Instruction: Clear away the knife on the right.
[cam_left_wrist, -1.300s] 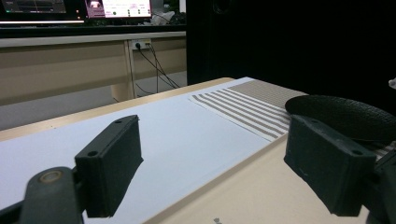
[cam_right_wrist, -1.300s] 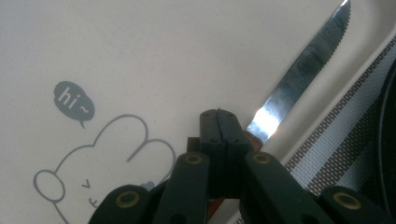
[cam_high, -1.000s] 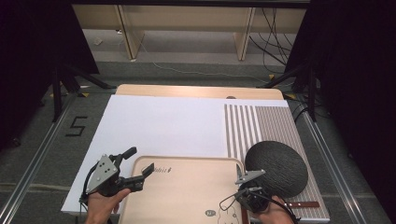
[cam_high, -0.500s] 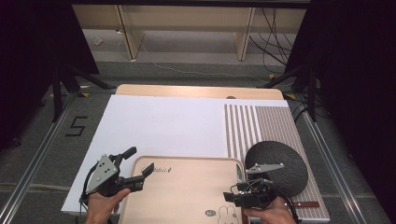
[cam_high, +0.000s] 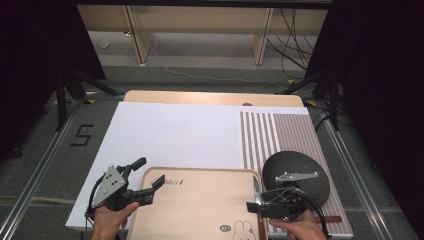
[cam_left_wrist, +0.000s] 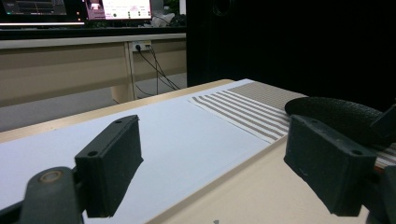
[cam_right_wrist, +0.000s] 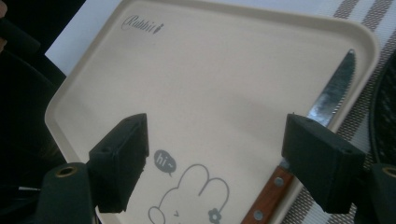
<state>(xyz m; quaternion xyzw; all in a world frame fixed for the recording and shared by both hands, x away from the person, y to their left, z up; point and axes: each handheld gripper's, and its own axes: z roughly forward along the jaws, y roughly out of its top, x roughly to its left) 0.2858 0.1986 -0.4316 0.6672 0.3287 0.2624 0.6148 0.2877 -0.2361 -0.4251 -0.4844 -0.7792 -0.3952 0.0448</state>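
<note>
A lab: black curtains (cam_high: 380, 75), floor rails (cam_high: 35, 175), monitors (cam_left_wrist: 116, 9).

white sheet (cam_high: 175, 135): lying flat over the table's left and middle
striped mat (cam_high: 280, 132): lying along the table's right edge

"Rabbit" is printed in script at one corner of the beige tray (cam_right_wrist: 224, 84); "hi~" is read in a speech bubble beside its drawn rabbit. A "5" (cam_high: 81, 135) is marked on the floor.
</note>
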